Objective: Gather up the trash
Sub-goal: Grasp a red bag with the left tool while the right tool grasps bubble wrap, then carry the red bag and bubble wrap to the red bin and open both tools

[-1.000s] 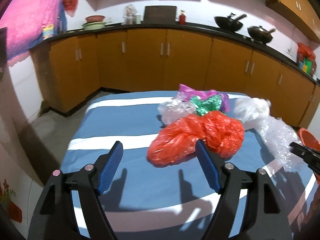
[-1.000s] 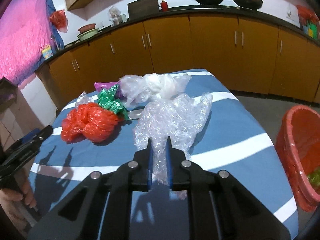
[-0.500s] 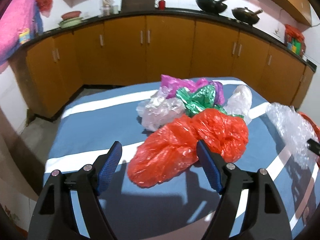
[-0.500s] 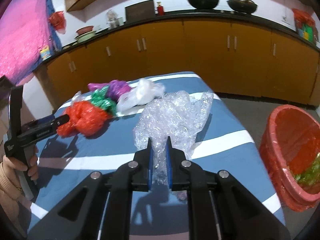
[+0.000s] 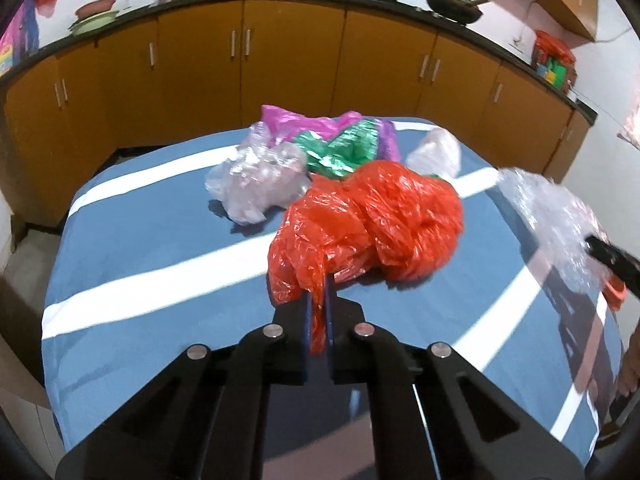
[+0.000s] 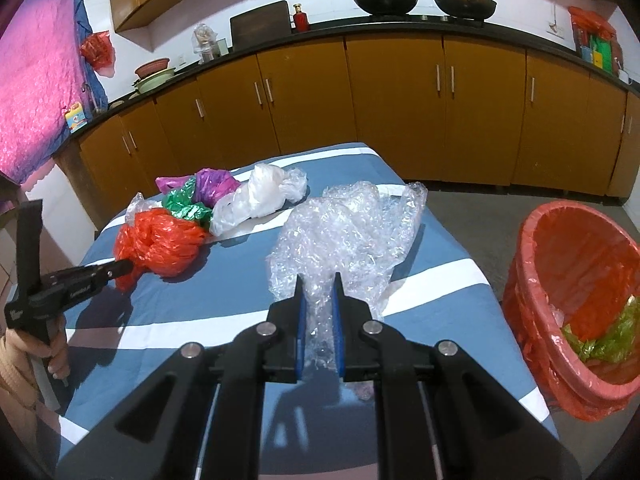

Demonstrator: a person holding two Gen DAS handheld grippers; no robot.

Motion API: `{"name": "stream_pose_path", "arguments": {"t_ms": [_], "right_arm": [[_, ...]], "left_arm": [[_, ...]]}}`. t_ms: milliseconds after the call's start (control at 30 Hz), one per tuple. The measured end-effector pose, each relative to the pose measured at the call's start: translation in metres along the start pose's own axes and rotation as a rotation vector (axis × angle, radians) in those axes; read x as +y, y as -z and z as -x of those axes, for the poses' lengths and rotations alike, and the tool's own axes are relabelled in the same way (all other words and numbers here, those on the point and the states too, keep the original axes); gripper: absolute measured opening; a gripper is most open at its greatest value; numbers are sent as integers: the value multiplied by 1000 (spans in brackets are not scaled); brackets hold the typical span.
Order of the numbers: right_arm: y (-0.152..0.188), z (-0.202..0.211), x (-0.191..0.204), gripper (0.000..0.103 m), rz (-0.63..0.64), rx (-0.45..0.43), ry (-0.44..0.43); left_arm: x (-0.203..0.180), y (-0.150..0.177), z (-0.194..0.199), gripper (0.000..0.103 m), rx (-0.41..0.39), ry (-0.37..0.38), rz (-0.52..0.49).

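Observation:
A crumpled red plastic bag (image 5: 380, 224) lies on the blue striped table (image 5: 160, 248). My left gripper (image 5: 319, 304) is shut on its near corner; from the right wrist view that gripper (image 6: 120, 267) bites the red bag (image 6: 160, 244) at the left. My right gripper (image 6: 319, 300) is shut on a sheet of clear bubble wrap (image 6: 348, 236), held just above the table. The bubble wrap (image 5: 552, 216) shows at the right in the left wrist view. A red-lined bin (image 6: 576, 304) stands on the floor to the right of the table.
Behind the red bag lie a green bag (image 5: 344, 152), a purple bag (image 5: 304, 124), a clear bag (image 5: 260, 184) and a white bag (image 6: 256, 200). Green scraps (image 6: 600, 340) lie inside the bin. Wooden cabinets (image 6: 400, 100) run around the room beyond the table.
My left gripper has moved in and shut on the red bag's near corner; half a second ago it stood wide open. My right gripper has shifted slightly right with the bubble wrap.

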State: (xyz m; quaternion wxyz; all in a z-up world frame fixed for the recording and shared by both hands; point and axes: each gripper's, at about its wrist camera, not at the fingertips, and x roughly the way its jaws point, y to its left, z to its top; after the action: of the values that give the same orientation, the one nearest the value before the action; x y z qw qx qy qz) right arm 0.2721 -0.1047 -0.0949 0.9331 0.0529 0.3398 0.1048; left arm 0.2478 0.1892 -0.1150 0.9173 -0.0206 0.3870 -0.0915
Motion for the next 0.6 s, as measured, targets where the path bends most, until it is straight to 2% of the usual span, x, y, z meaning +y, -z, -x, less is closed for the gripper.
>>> {"name": "stream_pose_path", "arguments": {"t_ms": [133, 267, 600], "right_arm": [[-1, 7, -1, 12, -5, -11, -5], [-4, 19, -3, 12, -9, -29, -9], [-9, 56, -9, 12, -23, -83, -20]], "left_arm": [[-12, 11, 14, 5, -9, 10, -18], [-22, 14, 38, 4, -51, 21, -1], [-50, -1, 80, 4, -142, 6, -14]]}}
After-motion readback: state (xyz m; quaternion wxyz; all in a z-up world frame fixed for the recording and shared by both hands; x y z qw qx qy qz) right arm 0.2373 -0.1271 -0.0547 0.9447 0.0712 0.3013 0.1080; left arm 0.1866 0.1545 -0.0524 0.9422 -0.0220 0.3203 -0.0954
